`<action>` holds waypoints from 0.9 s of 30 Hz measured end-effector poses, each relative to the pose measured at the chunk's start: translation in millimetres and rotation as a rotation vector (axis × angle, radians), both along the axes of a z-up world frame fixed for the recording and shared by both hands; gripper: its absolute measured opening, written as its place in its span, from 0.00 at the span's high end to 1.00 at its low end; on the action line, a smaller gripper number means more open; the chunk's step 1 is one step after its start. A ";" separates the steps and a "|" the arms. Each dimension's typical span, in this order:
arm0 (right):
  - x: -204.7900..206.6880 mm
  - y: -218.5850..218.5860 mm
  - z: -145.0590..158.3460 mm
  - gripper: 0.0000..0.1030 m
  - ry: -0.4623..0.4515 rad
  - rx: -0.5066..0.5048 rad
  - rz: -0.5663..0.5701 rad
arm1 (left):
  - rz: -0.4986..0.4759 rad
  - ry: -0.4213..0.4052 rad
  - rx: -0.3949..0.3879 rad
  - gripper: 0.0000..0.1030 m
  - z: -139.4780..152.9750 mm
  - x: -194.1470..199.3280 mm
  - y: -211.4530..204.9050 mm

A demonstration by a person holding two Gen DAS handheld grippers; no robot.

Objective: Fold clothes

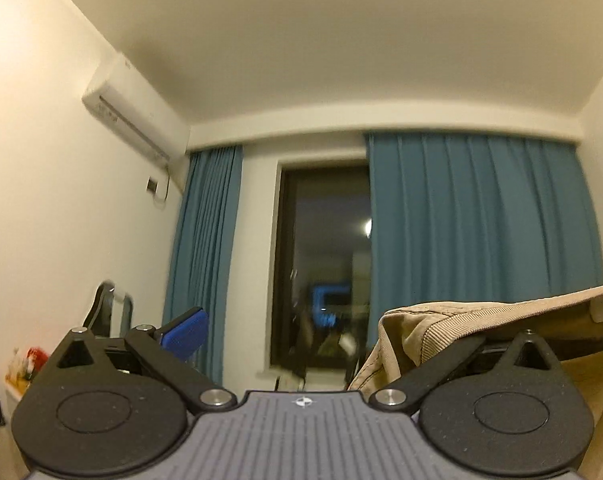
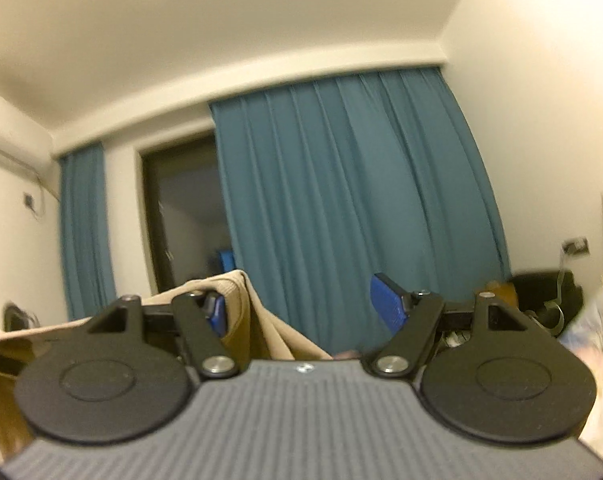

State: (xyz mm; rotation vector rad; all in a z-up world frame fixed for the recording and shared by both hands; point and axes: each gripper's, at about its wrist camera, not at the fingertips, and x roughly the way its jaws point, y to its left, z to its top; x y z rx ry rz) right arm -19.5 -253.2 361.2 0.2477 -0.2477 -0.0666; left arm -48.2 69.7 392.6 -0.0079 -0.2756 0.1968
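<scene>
A beige corduroy garment (image 1: 453, 328) hangs in the air between both grippers. In the left wrist view it drapes over my left gripper's right finger and hides it; the left blue pad (image 1: 185, 332) stands far off, so my left gripper (image 1: 301, 340) is open. In the right wrist view the same garment (image 2: 257, 320) drapes over the left blue pad (image 2: 217, 314). The right pad (image 2: 389, 306) stands well apart, so my right gripper (image 2: 303, 312) is open. Both grippers point up toward the far wall.
Teal curtains (image 1: 481, 220) flank a dark window (image 1: 325, 264) on the far wall. An air conditioner (image 1: 125, 112) is high on the left wall. A chair (image 1: 109, 312) stands at the left. A dark bag (image 2: 541, 300) lies at the right.
</scene>
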 end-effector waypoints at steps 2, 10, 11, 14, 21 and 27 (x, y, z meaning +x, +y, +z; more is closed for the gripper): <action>-16.5 -0.6 33.0 0.29 -0.044 -0.014 0.007 | -0.029 -0.030 -0.021 0.00 36.1 -11.1 3.7; -16.9 -7.2 85.8 0.29 -0.043 -0.079 -0.014 | -0.135 0.056 -0.039 0.00 97.1 14.1 0.9; -8.1 -8.5 82.9 0.29 -0.020 -0.090 -0.020 | -0.157 0.084 -0.049 0.00 90.0 25.5 1.5; 37.7 -16.3 53.8 0.29 0.091 -0.086 -0.018 | -0.192 0.168 -0.059 0.00 56.1 72.1 1.1; 185.8 -38.2 -50.6 0.29 0.285 -0.018 -0.035 | -0.184 0.349 -0.011 0.00 -52.3 262.2 -15.4; 341.8 -58.4 -148.2 0.29 0.365 -0.078 -0.081 | -0.146 0.510 -0.061 0.00 -178.6 446.3 -39.8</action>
